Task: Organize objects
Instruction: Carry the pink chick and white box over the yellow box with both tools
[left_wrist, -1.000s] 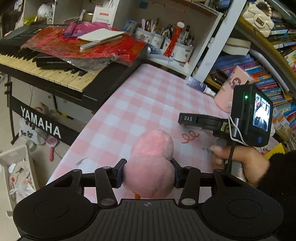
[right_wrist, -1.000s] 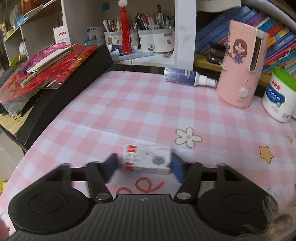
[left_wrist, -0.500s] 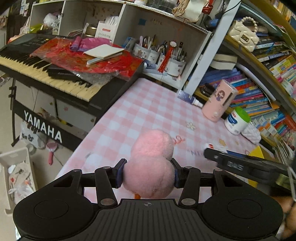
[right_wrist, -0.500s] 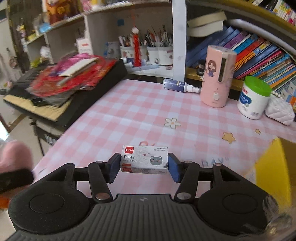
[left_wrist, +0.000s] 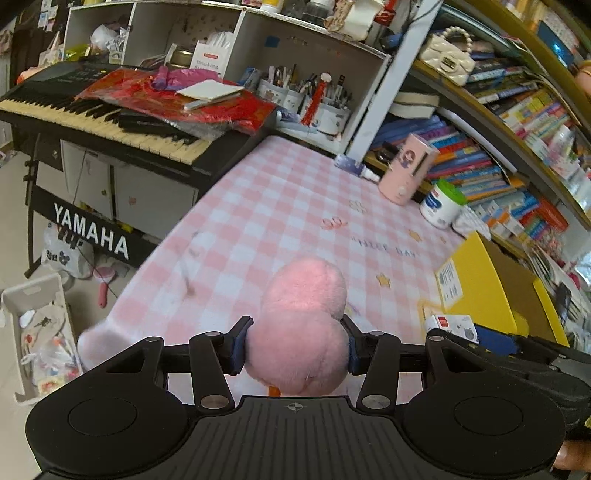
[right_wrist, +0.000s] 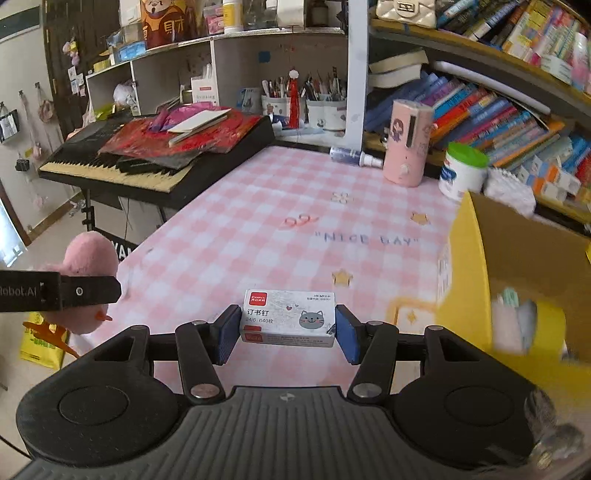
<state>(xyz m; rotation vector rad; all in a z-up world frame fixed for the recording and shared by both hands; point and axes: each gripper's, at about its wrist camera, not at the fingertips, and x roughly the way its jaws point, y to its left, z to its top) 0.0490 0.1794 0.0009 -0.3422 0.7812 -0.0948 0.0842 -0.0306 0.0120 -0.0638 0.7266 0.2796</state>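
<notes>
Both grippers raised off pink checked tablecloth (right_wrist: 258, 206) since a second ago. Staple box (right_wrist: 288, 318) lifted clear of cloth. Yellow cardboard box (right_wrist: 517, 258) newly in view at right; right gripper (left_wrist: 491, 341) now low beside the pink plush toy (left_wrist: 299, 332).

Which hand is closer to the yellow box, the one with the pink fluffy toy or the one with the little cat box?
The right gripper, holding the staple box: the yellow box opens beside it.

Yellow box (right_wrist: 517, 258) cut off at right edge, contents motion-blurred, unidentifiable. Plush toy (left_wrist: 299, 332) underside hidden behind left tongs (left_wrist: 295, 349). Staple box (left_wrist: 452, 326) half hidden behind right tongs' arm.
</notes>
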